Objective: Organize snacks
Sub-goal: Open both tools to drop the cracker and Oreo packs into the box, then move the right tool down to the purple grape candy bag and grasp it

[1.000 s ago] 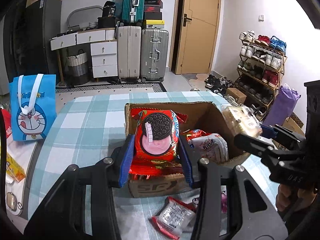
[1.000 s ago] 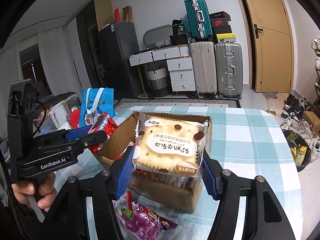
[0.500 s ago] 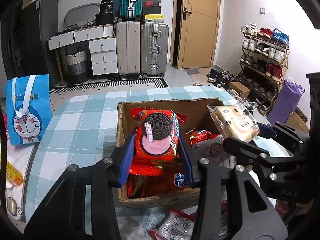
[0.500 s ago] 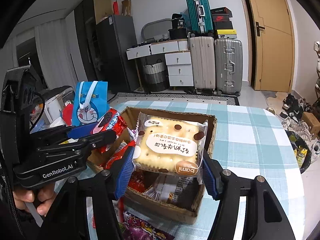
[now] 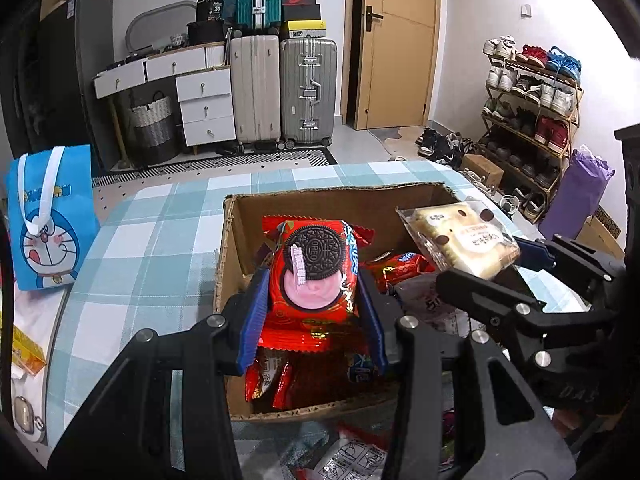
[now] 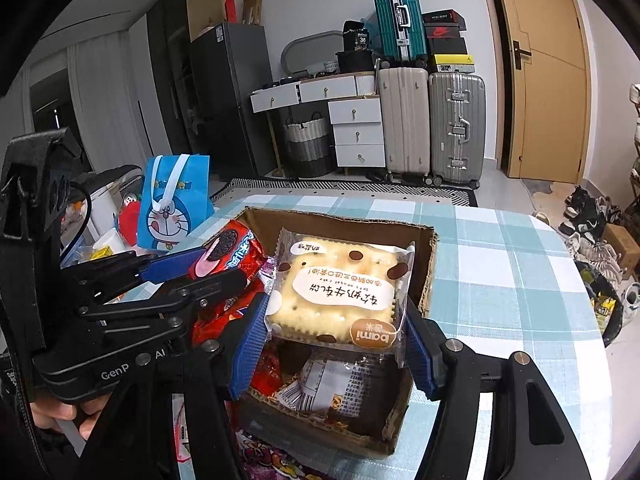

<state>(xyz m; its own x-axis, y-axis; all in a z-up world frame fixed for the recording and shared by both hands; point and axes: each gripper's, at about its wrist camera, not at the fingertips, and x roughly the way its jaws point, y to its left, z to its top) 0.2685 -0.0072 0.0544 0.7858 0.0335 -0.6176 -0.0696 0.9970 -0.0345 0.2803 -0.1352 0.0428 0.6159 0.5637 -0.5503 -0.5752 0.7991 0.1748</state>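
My left gripper (image 5: 312, 296) is shut on a red Oreo pack (image 5: 314, 268) and holds it over the open cardboard box (image 5: 340, 200) on the checked table. My right gripper (image 6: 336, 320) is shut on a clear-wrapped cream cracker cake pack (image 6: 340, 288), also above the box (image 6: 426, 284). In the left wrist view the cracker pack (image 5: 460, 240) hangs over the box's right side. In the right wrist view the Oreo pack (image 6: 228, 252) hangs over the box's left side. Several red and clear snack packs (image 5: 400, 266) lie inside the box.
A blue Doraemon bag (image 5: 48, 216) stands at the table's left edge. Loose snack packs (image 5: 352, 456) lie on the table in front of the box. A purple snack pack (image 6: 264, 456) lies near the box's front. Suitcases, drawers and a shoe rack stand beyond the table.
Both grippers have moved forward and over the box with their packs. The box now sits under both packs, and its inside shows more.
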